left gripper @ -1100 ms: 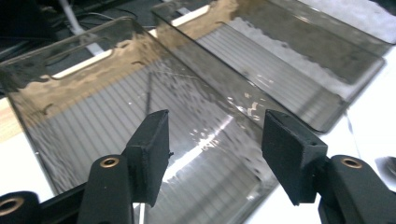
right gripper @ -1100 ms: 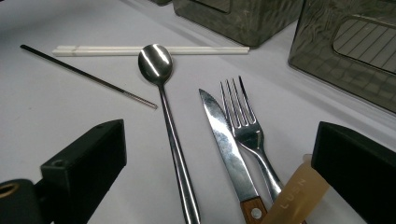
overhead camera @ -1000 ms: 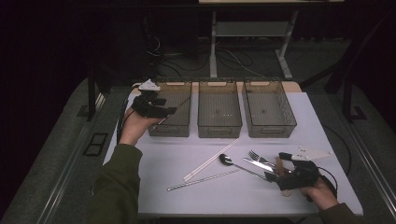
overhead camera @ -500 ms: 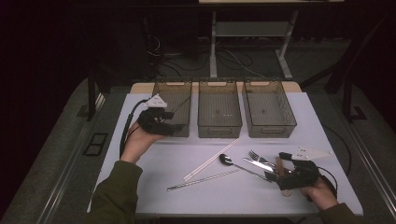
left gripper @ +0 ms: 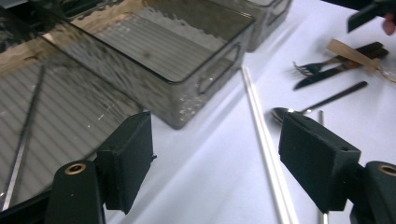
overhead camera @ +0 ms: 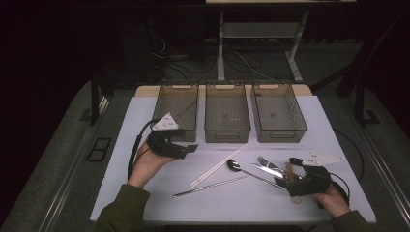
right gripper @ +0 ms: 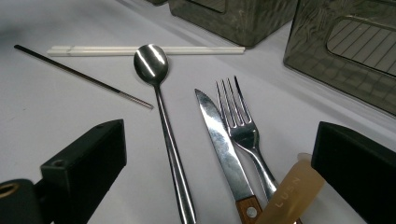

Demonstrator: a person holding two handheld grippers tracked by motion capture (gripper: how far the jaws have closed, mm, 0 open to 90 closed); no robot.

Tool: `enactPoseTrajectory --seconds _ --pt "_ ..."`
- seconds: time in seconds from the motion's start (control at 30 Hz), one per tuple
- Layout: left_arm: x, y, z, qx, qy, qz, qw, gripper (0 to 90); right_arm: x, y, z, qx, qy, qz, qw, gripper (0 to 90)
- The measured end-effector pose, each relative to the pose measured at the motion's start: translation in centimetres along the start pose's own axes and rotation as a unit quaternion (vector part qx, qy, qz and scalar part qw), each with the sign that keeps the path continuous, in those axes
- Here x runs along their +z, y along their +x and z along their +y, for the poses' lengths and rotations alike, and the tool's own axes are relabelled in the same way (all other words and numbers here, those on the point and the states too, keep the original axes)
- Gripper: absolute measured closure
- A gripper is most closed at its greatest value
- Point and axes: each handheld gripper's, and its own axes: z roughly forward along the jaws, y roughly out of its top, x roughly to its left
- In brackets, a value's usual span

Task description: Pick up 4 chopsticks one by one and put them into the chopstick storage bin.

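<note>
The left gripper has just been opening its jaws, which stand apart with nothing between them, just in front of the left bin, where a dark chopstick lies inside. The right gripper rests with its jaws wide apart and empty over the handles of the spoon, knife and fork. Farther out on the white counter, a pair of white chopsticks and a second dark chopstick lie between the two hands.
</note>
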Motion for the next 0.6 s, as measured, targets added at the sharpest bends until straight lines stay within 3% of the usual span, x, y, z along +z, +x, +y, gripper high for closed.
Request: enactPoseTrajectory --seconds 0.2,0.6 --pt "0.0 -1.7 -1.3 0.009 -0.005 -0.009 0.9999 25.4 0.0 0.0 0.0 0.000 0.000 -0.001 1.0000 3.2" --pt "0.1 -3.8 -4.4 0.009 0.005 -0.025 0.9996 32.8 -0.1 0.1 0.1 -0.003 -0.002 0.000 1.0000 3.2"
